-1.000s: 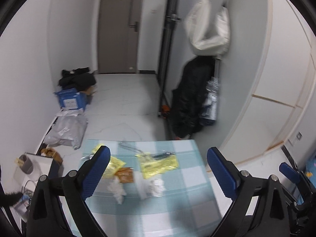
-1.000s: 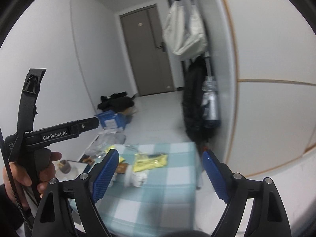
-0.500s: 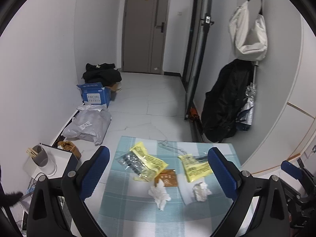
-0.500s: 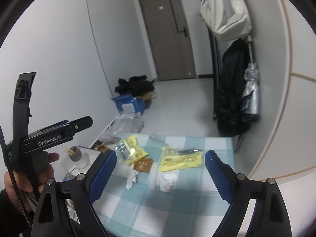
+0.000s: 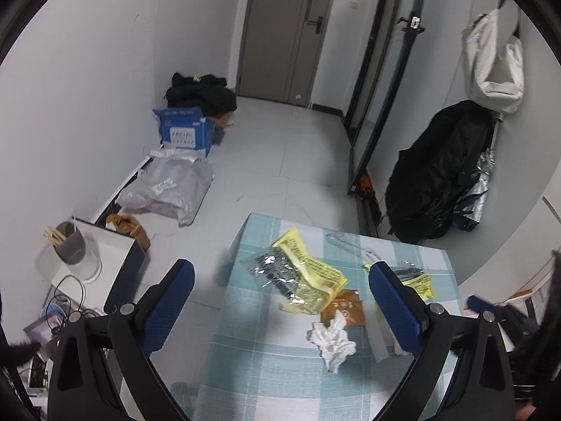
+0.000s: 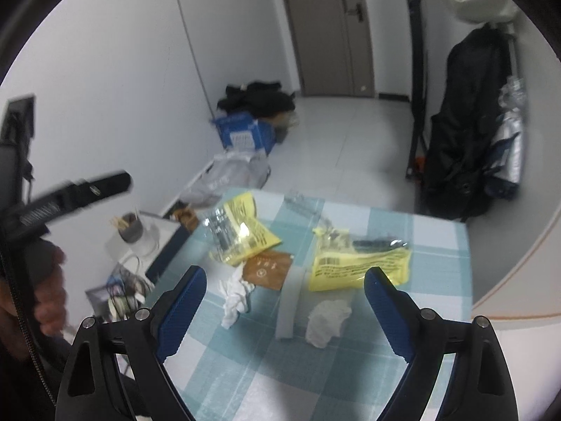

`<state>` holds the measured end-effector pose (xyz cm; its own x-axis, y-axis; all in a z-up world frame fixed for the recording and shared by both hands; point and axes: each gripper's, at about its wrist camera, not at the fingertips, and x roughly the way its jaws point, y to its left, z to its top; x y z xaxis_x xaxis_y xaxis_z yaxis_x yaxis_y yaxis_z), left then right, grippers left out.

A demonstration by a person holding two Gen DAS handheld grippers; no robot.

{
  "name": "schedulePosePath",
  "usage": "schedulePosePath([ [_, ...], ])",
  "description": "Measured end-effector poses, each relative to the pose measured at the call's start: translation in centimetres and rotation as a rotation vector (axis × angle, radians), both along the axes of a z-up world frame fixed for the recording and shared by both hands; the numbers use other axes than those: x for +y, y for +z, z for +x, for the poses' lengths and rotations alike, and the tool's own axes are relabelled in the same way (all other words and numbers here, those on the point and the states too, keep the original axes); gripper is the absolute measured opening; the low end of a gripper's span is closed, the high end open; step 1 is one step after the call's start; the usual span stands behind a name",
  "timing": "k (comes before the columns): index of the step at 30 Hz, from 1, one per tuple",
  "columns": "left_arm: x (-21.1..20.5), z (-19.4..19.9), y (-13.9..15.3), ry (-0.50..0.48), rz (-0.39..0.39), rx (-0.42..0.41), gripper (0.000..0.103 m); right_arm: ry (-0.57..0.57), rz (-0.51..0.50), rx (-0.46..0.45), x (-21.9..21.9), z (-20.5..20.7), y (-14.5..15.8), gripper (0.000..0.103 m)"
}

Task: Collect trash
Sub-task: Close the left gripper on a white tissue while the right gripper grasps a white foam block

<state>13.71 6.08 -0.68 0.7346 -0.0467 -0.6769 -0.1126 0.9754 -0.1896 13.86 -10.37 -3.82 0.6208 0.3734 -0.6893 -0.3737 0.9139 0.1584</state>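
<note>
We are holding the left hand-held gripper (image 5: 280, 301) above the near left part of the worktop (image 5: 266, 382), which is wearing a blue and white checked cloth; its blue fingers (image 5: 168, 307) are standing wide apart with nothing between them. We are holding the right hand-held gripper (image 6: 284, 312) over the same worktop, its fingers (image 6: 385, 315) likewise spread apart and gripping nothing, the jaws having just been opening a little. The trash is lying in a loose cluster in the middle of the cloth. A yellow printed bag (image 5: 308, 277) is lying toward the far left of the cluster, and a brown packet (image 5: 345, 310) is lying partly tucked under its near edge. A crumpled white tissue (image 5: 331, 342) is touching the packet's near side. A second yellow bag (image 6: 361, 266) is lying to the right, with a second crumpled tissue (image 6: 328, 319) just in front of it and a pale strip (image 6: 291, 301) running between the two tissues. In the right wrist view a hand (image 6: 49, 298) is showing at the left, gripping the left gripper's handle. Beyond the worktop a blue box (image 5: 186, 133) and a grey bag (image 5: 171, 189) are sitting on the floor by the wall.
</note>
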Motion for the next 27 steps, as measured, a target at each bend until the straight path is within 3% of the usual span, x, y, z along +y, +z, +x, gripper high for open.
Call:
schedulePosePath([
  [5,1.4,0.7,-0.6,0.014,-0.014,0.037,0.098,0.053,-0.04,0.129,2.2,3.4,-4.1,0.09],
  [7,1.7,0.9,-0.7,0.021,-0.007,0.043,0.098,0.078,-0.058,0.171,3.0,4.4,-5.6,0.073],
  [12,2.3,1.5,-1.5,0.026,-0.003,0.078,0.098,0.125,-0.093,0.24,4.0,5.6,-8.7,0.069],
  [17,2.4,2.1,-2.5,0.041,-0.009,0.12,0.098,0.147,-0.119,0.271,4.3,5.9,-10.6,0.058],
  [18,2.4,2.2,-2.6,0.044,-0.004,0.124,0.098,0.149,-0.125,0.277,4.3,6.1,-10.9,0.05],
  [27,2.2,2.8,-3.8,0.037,0.001,0.179,0.098,0.163,-0.197,0.231,4.7,5.8,-11.1,0.023],
])
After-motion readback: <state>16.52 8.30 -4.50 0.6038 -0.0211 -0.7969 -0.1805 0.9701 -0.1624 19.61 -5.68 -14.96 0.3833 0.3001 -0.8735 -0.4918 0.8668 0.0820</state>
